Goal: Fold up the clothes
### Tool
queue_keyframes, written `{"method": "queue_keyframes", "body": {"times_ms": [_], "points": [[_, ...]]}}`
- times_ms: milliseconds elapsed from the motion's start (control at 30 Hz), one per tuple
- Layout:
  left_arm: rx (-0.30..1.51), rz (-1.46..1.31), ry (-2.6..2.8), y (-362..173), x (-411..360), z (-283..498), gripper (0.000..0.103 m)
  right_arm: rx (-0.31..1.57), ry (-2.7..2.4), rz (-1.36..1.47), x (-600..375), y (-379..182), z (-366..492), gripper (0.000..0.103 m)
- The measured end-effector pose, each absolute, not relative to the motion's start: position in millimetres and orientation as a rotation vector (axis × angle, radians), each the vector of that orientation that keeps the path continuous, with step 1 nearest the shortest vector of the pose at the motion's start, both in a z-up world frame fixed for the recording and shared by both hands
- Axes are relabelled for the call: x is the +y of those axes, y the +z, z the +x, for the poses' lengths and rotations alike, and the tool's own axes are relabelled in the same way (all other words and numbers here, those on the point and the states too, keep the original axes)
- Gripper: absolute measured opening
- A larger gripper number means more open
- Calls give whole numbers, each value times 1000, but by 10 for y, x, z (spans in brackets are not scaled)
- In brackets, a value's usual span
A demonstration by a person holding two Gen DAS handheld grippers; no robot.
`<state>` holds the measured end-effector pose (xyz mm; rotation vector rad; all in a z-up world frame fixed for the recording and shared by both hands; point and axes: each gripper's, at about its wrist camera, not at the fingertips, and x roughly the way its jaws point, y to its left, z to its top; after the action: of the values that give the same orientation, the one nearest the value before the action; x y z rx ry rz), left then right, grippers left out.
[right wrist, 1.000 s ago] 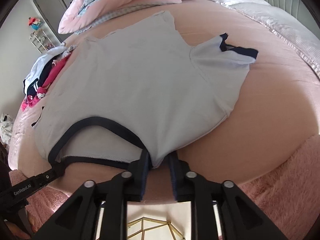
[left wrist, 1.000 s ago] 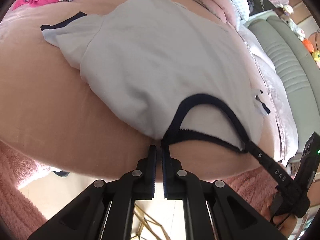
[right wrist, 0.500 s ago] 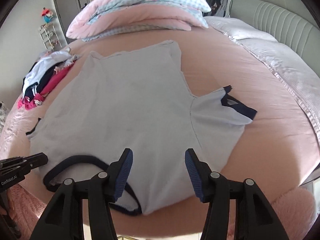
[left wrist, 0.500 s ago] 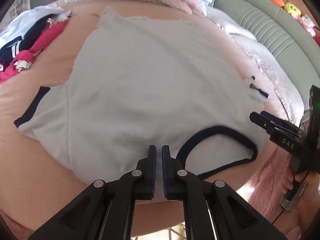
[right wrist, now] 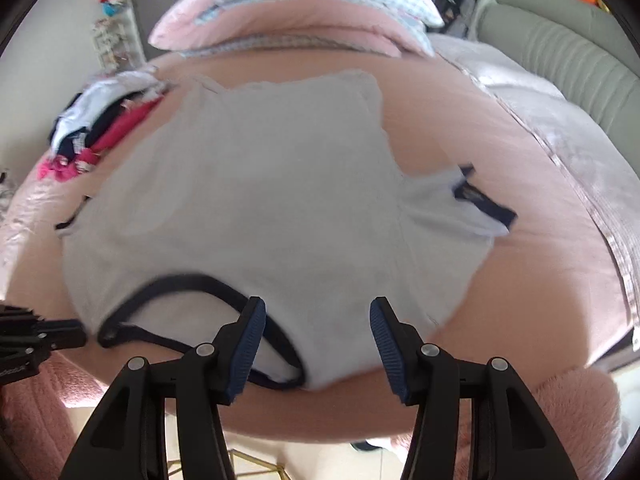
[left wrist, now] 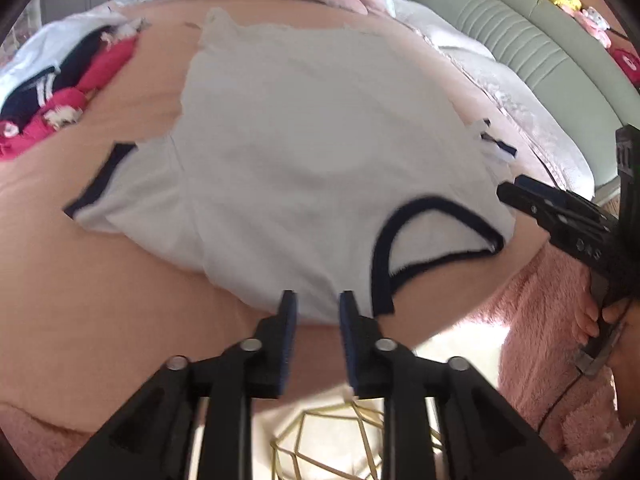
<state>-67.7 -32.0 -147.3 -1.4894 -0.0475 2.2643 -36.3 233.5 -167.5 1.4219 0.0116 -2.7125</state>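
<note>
Pink bed [left wrist: 100, 320] carries a label-less white shirt [left wrist: 304, 168]; left gripper [left wrist: 316, 308] opening emptily, right gripper [right wrist: 316, 320] wide, empty.

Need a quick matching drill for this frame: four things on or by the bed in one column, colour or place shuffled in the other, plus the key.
Things:
1. T-shirt
2. Neckline trim
3. Pile of clothes
4. Pillow

Descriptions:
A. Heaped at the bed's left side, pink and navy pieces
B. At the far end of the bed, pink with a checked pattern
C. Spread flat on the pink sheet, white
D. Dark navy loop at the near edge

Pairs: 1-C, 2-D, 3-A, 4-B
</note>
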Motion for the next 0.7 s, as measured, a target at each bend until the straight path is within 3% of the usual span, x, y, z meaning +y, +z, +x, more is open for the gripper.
{"method": "queue_keyframes", "body": {"times_ms": [33,67,133,300,467,600,700], "points": [[-62,-1454,2290,-1434,-362,-756,74,23,-2677,1366,2173,-1623,-395,54],[-73,-1421,2314,-1401,-402,-835,80,30,-2616,1345,1980,-1626,-449,54],[-19,-1425,2329,-1489,-428,-1012,80,49,-2502,1309,1600,-1654,-556,54],[397,-1481,2277,-1816,-518,-1030,79,222,-2364,1399,1010,-2123,-643,54],[518,-1520,2250,-1807,-870,-885,81,239,-2364,1438,1260,-2205,-507,53],[336,-1366,2330,-1515,-952,-947,80,263,-2440,1431,1324,-2049,-468,53],[347,-1313,2363,-1516,-732,-1094,80,244,-2449,1312,1132,-1910,-500,55]]}}
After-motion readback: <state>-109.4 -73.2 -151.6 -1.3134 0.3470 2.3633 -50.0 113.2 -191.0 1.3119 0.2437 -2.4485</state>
